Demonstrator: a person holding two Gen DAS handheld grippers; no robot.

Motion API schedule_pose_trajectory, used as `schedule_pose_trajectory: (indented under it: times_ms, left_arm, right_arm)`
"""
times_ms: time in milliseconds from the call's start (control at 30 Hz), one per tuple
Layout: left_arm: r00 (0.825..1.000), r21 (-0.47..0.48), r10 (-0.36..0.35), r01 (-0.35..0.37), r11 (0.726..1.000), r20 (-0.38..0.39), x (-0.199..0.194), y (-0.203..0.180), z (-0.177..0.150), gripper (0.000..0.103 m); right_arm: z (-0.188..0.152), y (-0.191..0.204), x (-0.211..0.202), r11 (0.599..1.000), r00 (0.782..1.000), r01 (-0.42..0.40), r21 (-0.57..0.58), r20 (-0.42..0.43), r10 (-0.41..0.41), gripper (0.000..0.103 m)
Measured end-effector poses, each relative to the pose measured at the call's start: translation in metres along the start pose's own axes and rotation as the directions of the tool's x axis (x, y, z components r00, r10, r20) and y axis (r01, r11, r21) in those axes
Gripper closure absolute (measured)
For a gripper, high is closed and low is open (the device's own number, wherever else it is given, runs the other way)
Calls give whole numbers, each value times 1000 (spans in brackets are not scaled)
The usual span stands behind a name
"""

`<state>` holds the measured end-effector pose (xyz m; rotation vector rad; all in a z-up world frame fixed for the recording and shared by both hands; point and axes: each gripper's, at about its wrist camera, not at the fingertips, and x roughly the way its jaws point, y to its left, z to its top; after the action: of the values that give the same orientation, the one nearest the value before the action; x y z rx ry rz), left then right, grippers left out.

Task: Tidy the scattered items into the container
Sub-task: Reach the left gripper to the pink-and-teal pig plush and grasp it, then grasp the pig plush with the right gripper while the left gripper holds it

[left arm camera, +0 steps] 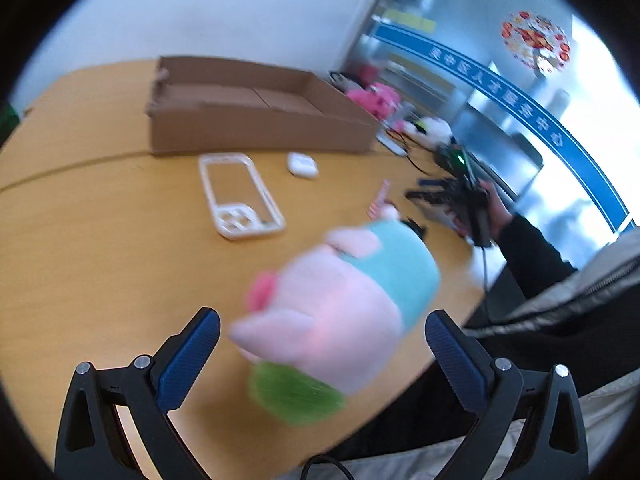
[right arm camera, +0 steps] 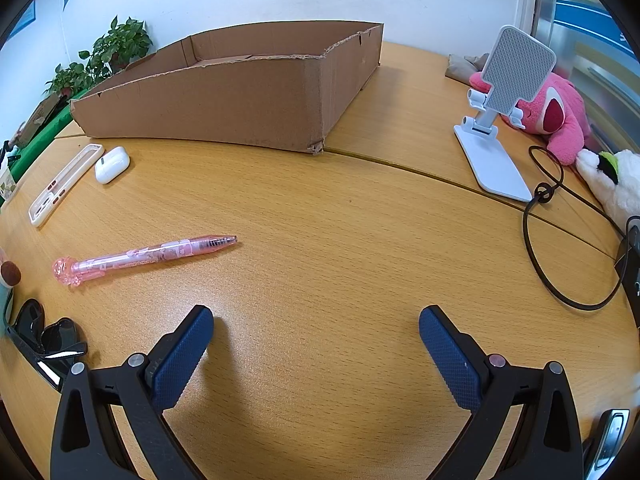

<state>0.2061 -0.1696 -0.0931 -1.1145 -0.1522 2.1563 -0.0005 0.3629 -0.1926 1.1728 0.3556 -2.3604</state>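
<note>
A shallow cardboard box (left arm camera: 256,128) (right arm camera: 224,104) stands open at the back of the wooden table. A pink, teal and green plush toy (left arm camera: 340,300) lies blurred between the open fingers of my left gripper (left arm camera: 322,340), untouched by the pads. A white phone case (left arm camera: 240,196) (right arm camera: 64,184) and a white earbuds case (left arm camera: 302,165) (right arm camera: 112,164) lie in front of the box. A pink pen (right arm camera: 144,256) lies left of my right gripper (right arm camera: 316,344), which is open and empty above the table. Black sunglasses (right arm camera: 44,340) lie at the left edge.
A white phone stand (right arm camera: 496,120), a pink plush (right arm camera: 560,116), a white plush (right arm camera: 616,180) and a black cable (right arm camera: 536,232) sit at the right. Potted plants (right arm camera: 108,52) stand back left. The other gripper (left arm camera: 460,200) shows at the table's right.
</note>
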Motion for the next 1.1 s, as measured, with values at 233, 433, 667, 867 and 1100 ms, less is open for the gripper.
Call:
schedule_pose_trajectory:
  times_ms: [233, 433, 667, 867, 1100]
  left_arm:
    - [996, -139, -35, 23, 990, -88, 48, 17, -19, 1]
    - [995, -134, -56, 44, 990, -86, 58, 19, -11, 7]
    - [996, -83, -35, 29, 996, -78, 74, 3, 4, 11]
    - [994, -17, -51, 49, 999, -97, 86, -11, 13, 11]
    - [992, -45, -91, 88, 995, -85, 88, -10, 21, 12]
  right_arm:
    - [-2, 5, -2, 998, 999, 37, 40, -5, -37, 0]
    - [1, 41, -32, 995, 995, 102, -5, -20, -102, 0]
    - [33, 122, -99, 973, 966, -231, -31, 114, 233, 0]
    - [56, 164, -54, 887, 896, -444, 128, 28, 444, 4]
    - [64, 184, -16, 858, 861, -484, 171, -80, 502, 55]
